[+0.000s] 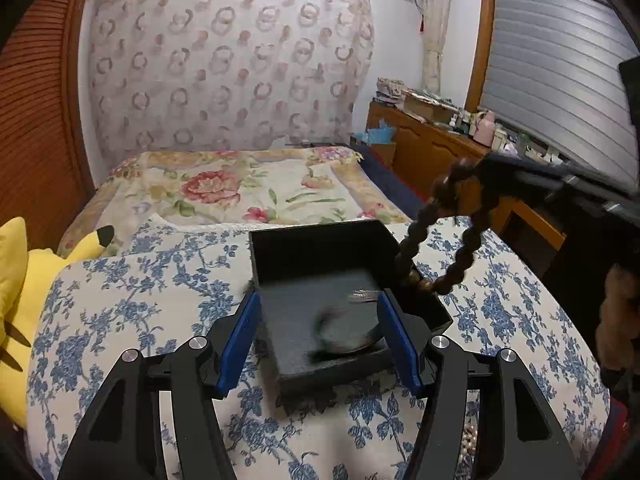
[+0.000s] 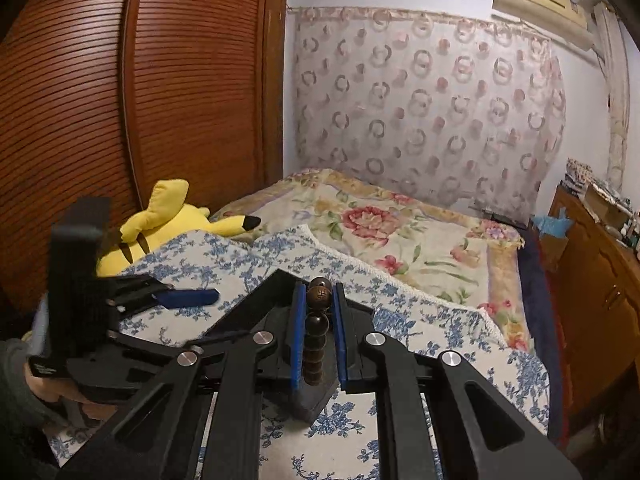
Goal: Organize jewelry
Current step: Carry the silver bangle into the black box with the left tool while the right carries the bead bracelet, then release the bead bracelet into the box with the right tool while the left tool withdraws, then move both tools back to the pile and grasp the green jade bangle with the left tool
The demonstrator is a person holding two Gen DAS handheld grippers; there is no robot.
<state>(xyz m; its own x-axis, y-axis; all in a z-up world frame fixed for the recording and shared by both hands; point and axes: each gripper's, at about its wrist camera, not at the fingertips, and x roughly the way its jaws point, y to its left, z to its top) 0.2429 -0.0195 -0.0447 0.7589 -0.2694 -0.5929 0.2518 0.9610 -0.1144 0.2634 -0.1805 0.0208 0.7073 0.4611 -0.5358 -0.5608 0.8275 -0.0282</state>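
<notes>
Right wrist: beaded bracelet between pads.

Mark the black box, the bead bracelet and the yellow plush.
black box point(image 1: 320, 240), left wrist view, inner back wall.
bead bracelet point(image 2: 316, 322), right wrist view, dark bead between the pads.
yellow plush point(image 2: 188, 220), right wrist view, body.

We find no readable text, brand or number in either view. The only mark is a carved cross-hatch sign, maybe a character, on the top bead of the dark bead bracelet between the blue pads in the right wrist view. A small label on the black handle at the lower left there is too blurred for us to read.
</notes>
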